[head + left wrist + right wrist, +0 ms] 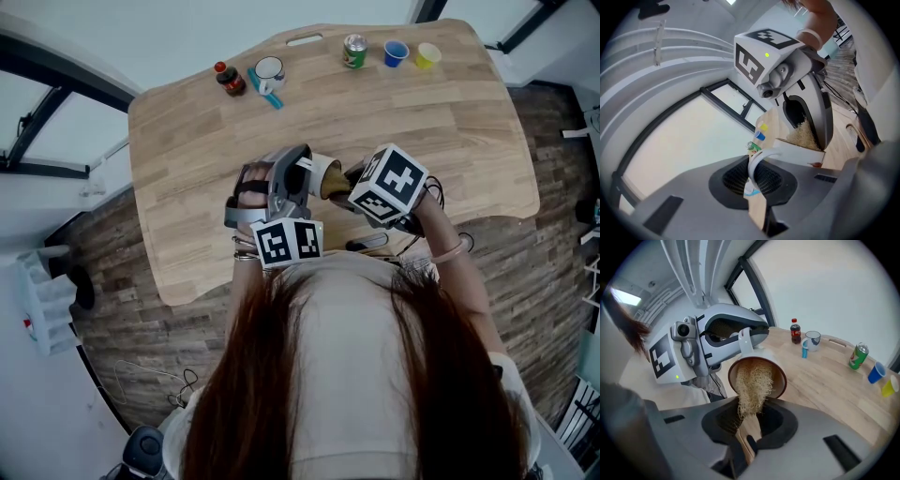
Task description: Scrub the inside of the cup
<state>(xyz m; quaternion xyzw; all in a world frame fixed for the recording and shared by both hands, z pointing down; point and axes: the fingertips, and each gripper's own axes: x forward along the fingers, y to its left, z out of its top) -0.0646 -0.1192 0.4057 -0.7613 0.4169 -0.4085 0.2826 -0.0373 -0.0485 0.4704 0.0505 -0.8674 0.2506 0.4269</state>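
Observation:
A white cup point(323, 176) with a brown inside is held on its side above the table's near edge. My left gripper point(292, 180) is shut on the cup's white handle point(757, 161), which sits between the jaws in the left gripper view. My right gripper point(354, 184) is shut on the wooden handle point(749, 432) of a brush. Its pale bristles point(752, 390) reach into the cup's mouth point(774, 376). In the left gripper view the bristles point(805, 136) show above the cup's rim, in front of the right gripper point(808, 110).
On the far side of the wooden table point(450, 141) stand a cola bottle point(230, 79), a white mug point(269, 70) with a blue stick beside it, a green can point(354, 51), a blue cup point(396, 53) and a yellow cup point(428, 55).

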